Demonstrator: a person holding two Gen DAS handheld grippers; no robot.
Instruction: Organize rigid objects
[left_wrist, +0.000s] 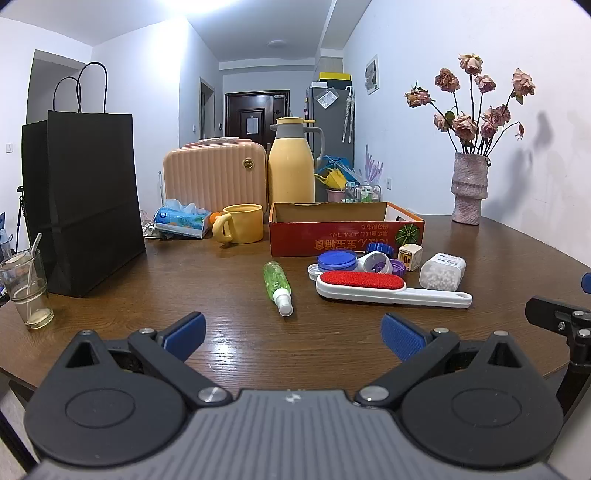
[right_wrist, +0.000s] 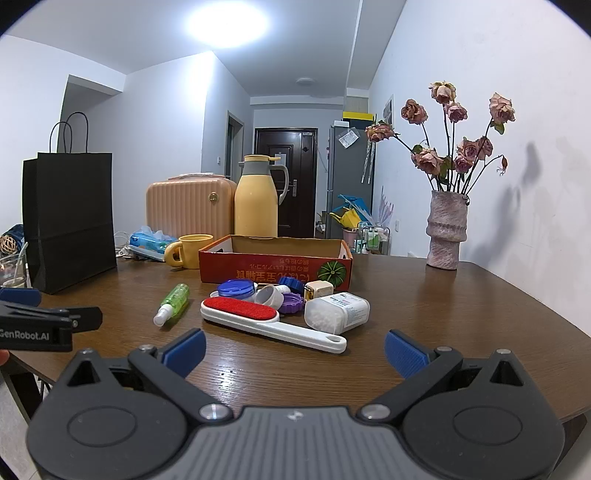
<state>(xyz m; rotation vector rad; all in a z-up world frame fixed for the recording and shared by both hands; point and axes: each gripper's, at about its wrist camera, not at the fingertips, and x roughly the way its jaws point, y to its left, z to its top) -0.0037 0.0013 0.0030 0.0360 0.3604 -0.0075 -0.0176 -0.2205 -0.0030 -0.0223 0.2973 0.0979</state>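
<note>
Left gripper (left_wrist: 293, 334) spread wide, blue pads (left_wrist: 184, 334) apart over bare wooden table (left_wrist: 229, 354), pinching nothing. Right gripper (right_wrist: 295, 349) likewise wide open and empty, low over the near table edge. Left gripper's black side visible off to the right gripper's left, printed "GenRobot.AI" in white.

Just ahead of the left gripper: green spray bottle (left_wrist: 277, 287) lying flat, white nozzle toward the gripper. Ahead and to its right: lint brush (left_wrist: 384, 290) with red pad and white handle, flat on the table (directly ahead of the right gripper, handle end nearest). Beyond the brush, a huddle of small items: blue-lidded round case (left_wrist: 337, 261), purple caps (left_wrist: 386, 266), cream cube-shaped plug (left_wrist: 409, 255), and clear box of white beads (left_wrist: 441, 271) with a small label too fine to read.

Behind the huddle: open red cardboard box (left_wrist: 345, 236), orange East Asian print upside down on its front wall, not legible, with a green pumpkin picture at the right end. Left of the box: yellow mug (left_wrist: 242, 223), tissue pack (left_wrist: 181, 221). Farther back: yellow thermos jug (left_wrist: 291, 162), pink ribbed case (left_wrist: 214, 177). Far left: black paper bag (left_wrist: 86, 199), glass with straw (left_wrist: 27, 288). Far right: pink vase of dried roses (left_wrist: 468, 188).
</note>
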